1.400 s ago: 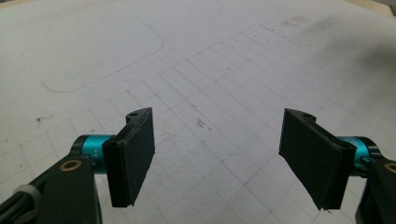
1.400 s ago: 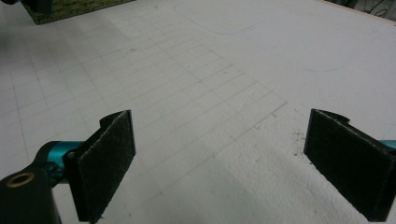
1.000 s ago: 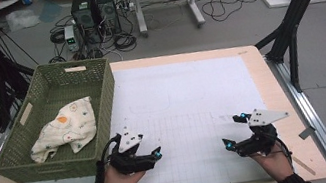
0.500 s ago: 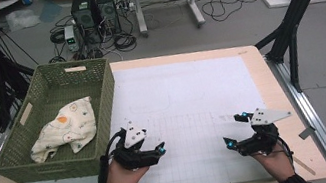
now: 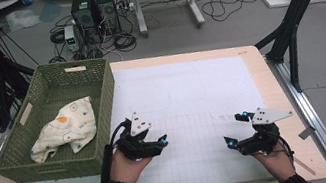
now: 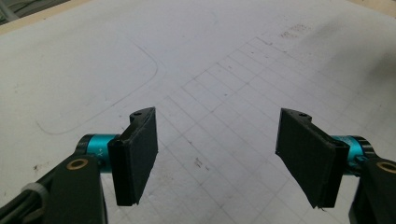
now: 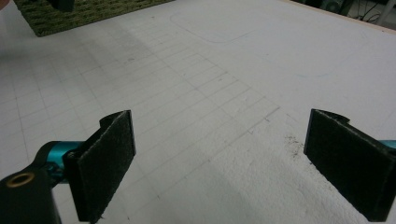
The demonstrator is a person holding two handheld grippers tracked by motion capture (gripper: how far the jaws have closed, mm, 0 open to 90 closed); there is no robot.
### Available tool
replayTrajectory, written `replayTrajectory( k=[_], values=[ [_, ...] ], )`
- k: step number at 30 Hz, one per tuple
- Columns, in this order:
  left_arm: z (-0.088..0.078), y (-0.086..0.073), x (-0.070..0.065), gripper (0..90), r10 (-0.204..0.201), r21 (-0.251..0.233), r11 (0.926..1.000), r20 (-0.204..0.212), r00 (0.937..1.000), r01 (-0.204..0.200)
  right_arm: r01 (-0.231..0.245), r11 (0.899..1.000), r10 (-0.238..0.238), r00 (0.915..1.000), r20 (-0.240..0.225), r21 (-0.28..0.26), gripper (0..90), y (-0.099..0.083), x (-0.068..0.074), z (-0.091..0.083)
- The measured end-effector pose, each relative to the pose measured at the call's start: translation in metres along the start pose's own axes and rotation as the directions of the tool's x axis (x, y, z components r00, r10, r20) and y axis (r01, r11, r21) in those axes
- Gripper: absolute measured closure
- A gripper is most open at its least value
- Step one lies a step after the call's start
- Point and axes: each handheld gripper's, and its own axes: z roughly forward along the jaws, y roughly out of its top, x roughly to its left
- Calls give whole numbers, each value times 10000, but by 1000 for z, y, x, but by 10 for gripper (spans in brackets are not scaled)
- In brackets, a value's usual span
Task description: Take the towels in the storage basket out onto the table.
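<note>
My left gripper (image 6: pixel 217 158) has its jaws spread wide with nothing between them, just above the white gridded mat (image 5: pixel 193 101). My right gripper (image 7: pixel 224 168) is spread wide too, also bare, over the mat's near right part. The left one sits just right of the green basket (image 5: pixel 101 97), near its near corner. Inside the basket, at the left of the table, lies the patterned cloth (image 5: pixel 63 128), well apart from both grippers.
</note>
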Motion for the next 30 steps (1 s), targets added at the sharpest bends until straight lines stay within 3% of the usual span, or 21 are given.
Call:
replayTrajectory(
  k=[18, 23, 27, 28, 29, 30],
  values=[
    [14, 16, 14, 307, -341, 348, 9988, 71, 9994, 338, -55, 10000, 55, 10000, -12, -43, 82, 0, -2, 0],
    [17, 16, 19, 311, -747, 432, 9964, 346, 9966, 732, -18, 10000, 17, 10000, -62, -34, 81, 0, -2, 0],
    [19, 19, 28, 315, -1460, 467, 9886, 757, 9864, 1428, -25, 10000, 25, 10000, -81, -26, 82, 0, -2, 0],
    [23, 19, 35, 316, -1985, 734, 9787, 972, 9753, 1919, -29, 10000, 28, 10000, -88, -26, 81, 0, -2, 1],
    [23, 19, 35, 312, -1985, 734, 9787, 972, 9753, 1919, -29, 10000, 28, 10000, -88, -26, 81, 0, -2, 1],
    [25, 19, 39, 311, -2333, 880, 9706, 1146, 9656, 2240, -25, 10000, 25, 10000, -95, -23, 82, 1, -2, 1]
  ],
)
